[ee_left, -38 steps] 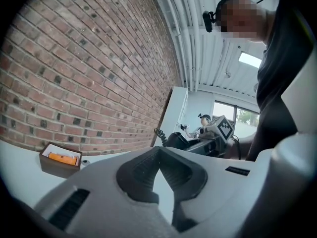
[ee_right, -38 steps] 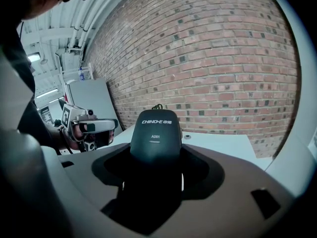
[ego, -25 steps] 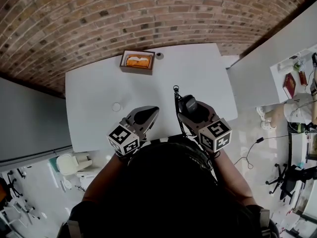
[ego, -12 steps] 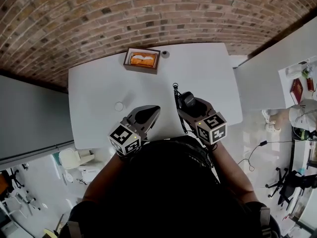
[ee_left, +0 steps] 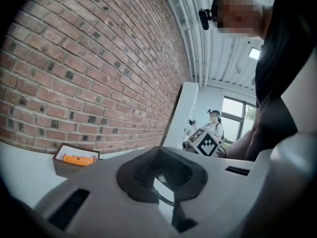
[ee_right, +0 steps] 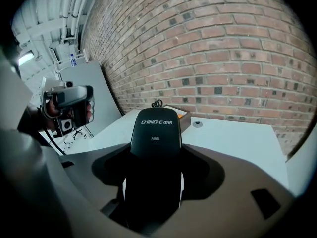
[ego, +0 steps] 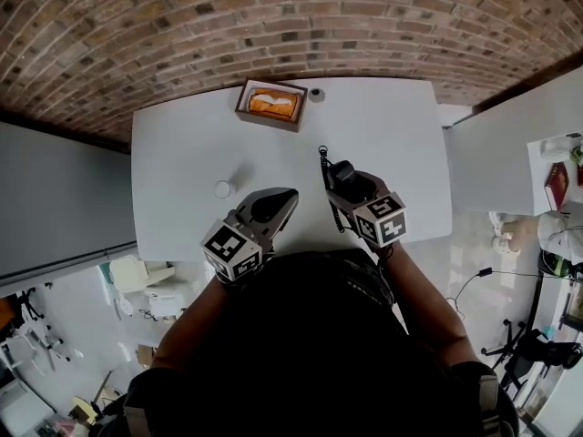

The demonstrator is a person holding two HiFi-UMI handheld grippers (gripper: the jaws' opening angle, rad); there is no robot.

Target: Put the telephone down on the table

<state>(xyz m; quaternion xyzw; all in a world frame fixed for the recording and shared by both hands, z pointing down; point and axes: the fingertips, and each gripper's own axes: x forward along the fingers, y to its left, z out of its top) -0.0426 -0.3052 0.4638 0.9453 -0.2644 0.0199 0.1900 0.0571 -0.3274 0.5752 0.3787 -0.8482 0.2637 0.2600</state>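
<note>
The right gripper (ego: 350,186), still squeezing the telephone handset (ee_right: 155,133), has moved a little farther over the tabletop's (ego: 182,153) near edge to set it down; the left gripper (ego: 284,197) stays closed, empty.

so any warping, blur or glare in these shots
Head view: heavy fisheye, the brick wall arches and the table edges bow; even light, sharp. Left gripper view: black vignette in the corners, the window pale and bright. Right gripper view: same vignette; telephone top crisp enough to read, its lower part lost in shadow between the jaws.
</note>
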